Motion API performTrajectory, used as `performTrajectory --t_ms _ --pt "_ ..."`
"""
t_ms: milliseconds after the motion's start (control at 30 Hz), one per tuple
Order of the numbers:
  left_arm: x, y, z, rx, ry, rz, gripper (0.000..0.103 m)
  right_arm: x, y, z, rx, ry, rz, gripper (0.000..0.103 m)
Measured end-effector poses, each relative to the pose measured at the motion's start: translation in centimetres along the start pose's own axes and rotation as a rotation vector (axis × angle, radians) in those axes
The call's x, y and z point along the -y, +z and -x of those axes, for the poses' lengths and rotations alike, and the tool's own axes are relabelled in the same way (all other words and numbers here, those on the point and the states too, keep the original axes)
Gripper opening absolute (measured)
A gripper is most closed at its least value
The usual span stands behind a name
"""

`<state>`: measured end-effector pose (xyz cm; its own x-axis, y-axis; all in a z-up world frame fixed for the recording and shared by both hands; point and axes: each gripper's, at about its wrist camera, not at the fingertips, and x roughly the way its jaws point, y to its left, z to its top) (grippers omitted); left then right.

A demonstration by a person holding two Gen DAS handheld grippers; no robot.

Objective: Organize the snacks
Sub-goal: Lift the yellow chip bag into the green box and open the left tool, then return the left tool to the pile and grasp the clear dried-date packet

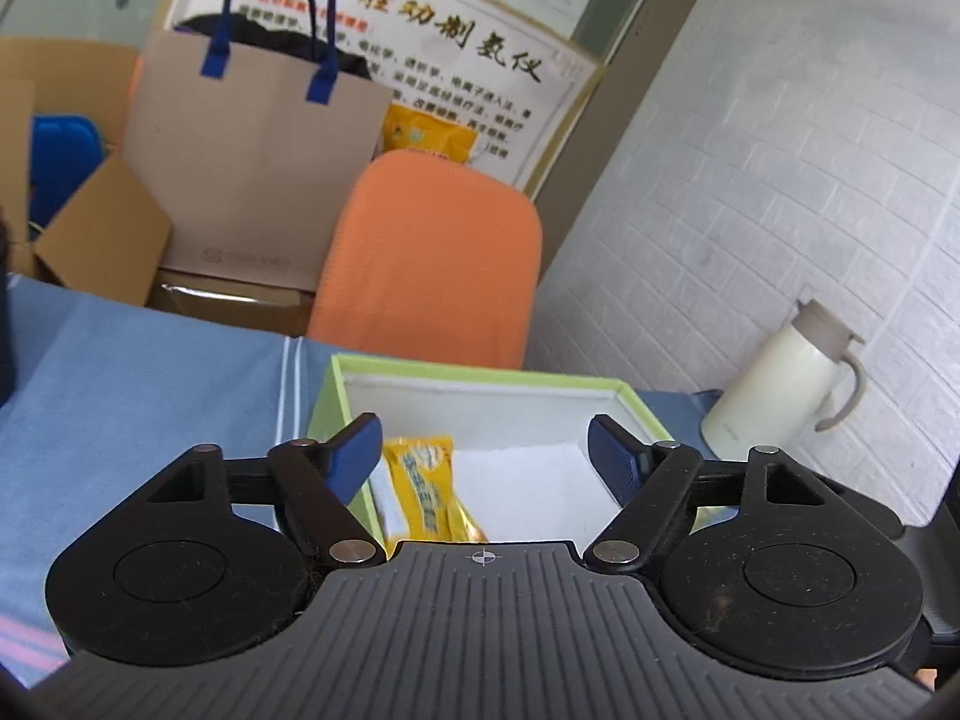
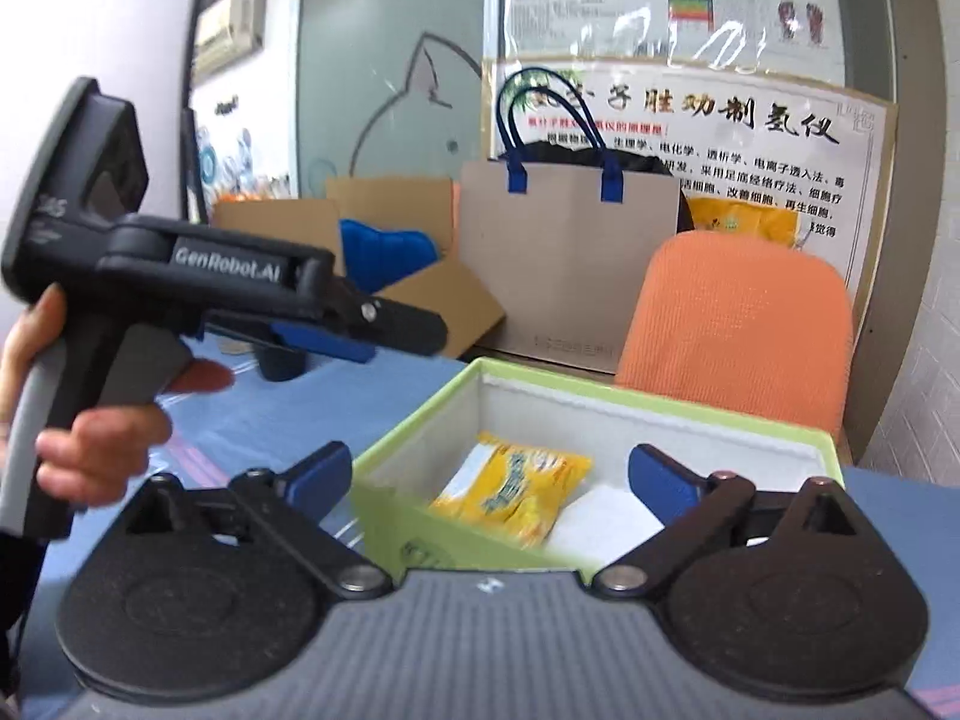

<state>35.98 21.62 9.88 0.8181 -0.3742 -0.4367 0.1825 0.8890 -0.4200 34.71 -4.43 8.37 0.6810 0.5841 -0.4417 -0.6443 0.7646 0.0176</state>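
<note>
A light green box (image 1: pixel 636 402) with a white lining stands open on the blue tablecloth. A yellow snack packet (image 1: pixel 429 492) lies inside it, toward its left side. My left gripper (image 1: pixel 486 444) is open and empty, held just above the box's near edge. In the right wrist view the same box (image 2: pixel 420 426) holds the yellow packet (image 2: pixel 516 492). My right gripper (image 2: pixel 489 474) is open and empty, over the box's near wall. The left gripper (image 2: pixel 360 342) shows there from the side, held in a hand, left of the box.
A cream thermos jug (image 1: pixel 774 384) stands by the white brick wall at the right. An orange chair (image 1: pixel 432 258) is behind the table. A brown paper bag with blue handles (image 1: pixel 258 144) and open cardboard boxes (image 1: pixel 96 228) sit behind it.
</note>
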Motion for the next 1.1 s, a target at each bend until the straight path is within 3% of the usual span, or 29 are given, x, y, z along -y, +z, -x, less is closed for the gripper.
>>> performTrajectory --t_ms 200,333,467,567,833,1100 --pt "3.2 -6.1 5.1 -0.042 0.008 -0.031 0.069 -2.7 -6.0 8.1 -0.007 -0.001 -0.125 0.102" --pt "6.0 -11.5 7.5 -0.093 -0.042 -0.068 0.069 -5.2 -10.2 12.5 -0.055 -0.01 -0.189 0.102" --pt "8.7 -16.8 8.7 -0.159 -0.058 -0.122 0.07 -6.9 -13.9 14.2 -0.109 0.004 -0.26 0.102" --pt "9.7 -19.6 8.5 -0.212 -0.027 -0.128 0.069 -7.5 -15.8 14.1 -0.139 0.011 -0.294 0.102" --pt "12.8 -20.8 6.3 -0.216 0.14 -0.214 0.068 -7.3 -16.4 13.0 -0.137 -0.008 -0.284 0.102" --pt "13.3 -20.8 4.7 -0.243 0.162 -0.2 0.069 -6.5 -16.3 10.9 -0.177 0.026 -0.279 0.102"
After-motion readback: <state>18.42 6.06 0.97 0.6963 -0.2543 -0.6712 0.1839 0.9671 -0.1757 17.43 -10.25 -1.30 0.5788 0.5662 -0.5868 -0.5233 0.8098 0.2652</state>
